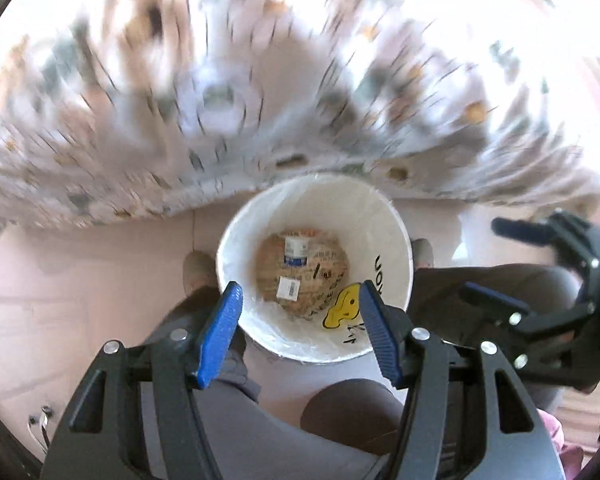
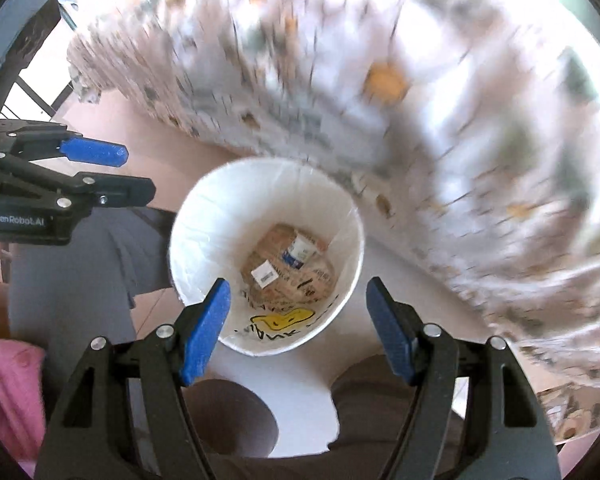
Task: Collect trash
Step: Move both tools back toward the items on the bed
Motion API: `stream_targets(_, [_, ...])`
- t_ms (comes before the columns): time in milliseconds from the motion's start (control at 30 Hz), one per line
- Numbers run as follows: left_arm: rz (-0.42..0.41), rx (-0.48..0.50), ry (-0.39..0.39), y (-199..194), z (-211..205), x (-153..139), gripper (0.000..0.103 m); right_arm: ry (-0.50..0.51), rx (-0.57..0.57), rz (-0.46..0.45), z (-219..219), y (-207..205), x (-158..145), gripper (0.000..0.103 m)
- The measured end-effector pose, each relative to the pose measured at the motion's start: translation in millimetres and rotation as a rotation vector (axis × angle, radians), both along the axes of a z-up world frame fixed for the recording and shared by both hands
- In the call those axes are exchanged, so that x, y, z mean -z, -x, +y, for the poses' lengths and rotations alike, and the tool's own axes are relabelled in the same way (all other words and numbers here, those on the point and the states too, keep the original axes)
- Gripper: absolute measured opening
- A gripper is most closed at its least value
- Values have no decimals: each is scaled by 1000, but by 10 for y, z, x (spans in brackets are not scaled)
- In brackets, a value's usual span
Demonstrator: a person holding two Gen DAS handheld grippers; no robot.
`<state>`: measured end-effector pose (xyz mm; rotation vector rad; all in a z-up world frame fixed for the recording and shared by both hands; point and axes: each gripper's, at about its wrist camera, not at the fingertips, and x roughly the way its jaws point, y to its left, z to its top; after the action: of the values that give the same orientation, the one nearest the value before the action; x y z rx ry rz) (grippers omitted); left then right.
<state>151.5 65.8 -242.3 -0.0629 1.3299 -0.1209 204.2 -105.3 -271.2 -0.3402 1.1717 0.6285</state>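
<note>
A white waste bin (image 1: 396,240) (image 2: 204,232) with a clear liner stands on the floor between a person's feet. At its bottom lies crumpled brown paper packaging (image 1: 300,272) (image 2: 288,268) with white labels. A yellow duck drawing (image 1: 342,308) (image 2: 284,318) shows on the bin's near inner wall. My left gripper (image 1: 300,296) hangs high over the bin, pointing down, open, with nothing between its blue pads. My right gripper (image 2: 298,288) hangs beside it, also open and empty. Each one appears in the other's view: the right gripper (image 1: 500,264) and the left gripper (image 2: 128,172).
A table with a patterned cloth (image 1: 220,100) (image 2: 420,120), blurred by motion, stands just behind the bin. The person's shoes (image 1: 196,268) flank the bin and the knees (image 2: 228,420) sit below the grippers. A pink cloth (image 2: 8,392) lies at the left edge.
</note>
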Motion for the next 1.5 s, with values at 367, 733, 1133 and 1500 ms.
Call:
stream_targets(367, [-260, 55, -102, 94, -146, -1198, 79, -16, 0, -238, -372, 92, -1313, 70])
stream_targets(733, [-449, 97, -147, 66, -278, -2179, 84, -123, 43, -422, -756, 34, -2635, 77])
stream_targets(1133, [-519, 90, -144, -363, -185, -2596, 87, -163, 58, -572, -814, -435, -3461, 82])
stream_targets(1500, [-515, 80, -102, -1127, -54, -2600, 87, -221, 82, -539, -630, -1328, -3652, 82])
